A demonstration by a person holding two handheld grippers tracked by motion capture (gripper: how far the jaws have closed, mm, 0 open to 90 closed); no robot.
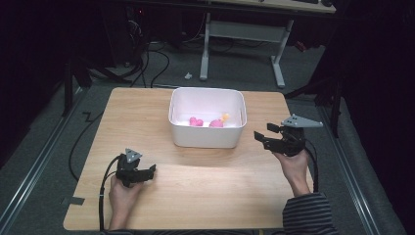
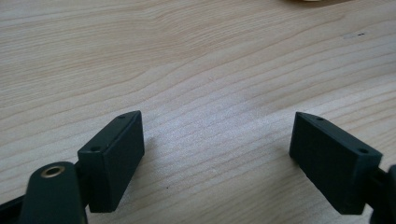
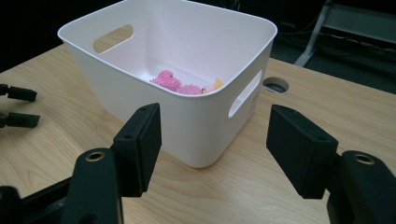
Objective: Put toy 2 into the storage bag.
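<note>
A white plastic bin (image 1: 207, 138) with handle slots stands at the middle back of the wooden table (image 1: 195, 191). Inside it lie pink fuzzy toys (image 1: 196, 122) and a small yellow piece (image 1: 225, 117); the right gripper view shows the bin (image 3: 154, 88) and the pink toys (image 3: 168, 80) too. My left gripper (image 1: 152, 170) rests low at the table's front left, open, with bare wood between its jaws (image 2: 217, 140). My right gripper (image 1: 262, 136) hovers just right of the bin, open and empty (image 3: 215, 140), pointed at the bin's near corner.
A round cable hole (image 3: 275, 85) sits in the tabletop beyond the bin. Past the table are a white desk frame (image 1: 242, 36) and floor cables (image 1: 147, 68). Dark curtains stand at both sides. The left gripper's fingertips (image 3: 18, 93) show at the far left of the right gripper view.
</note>
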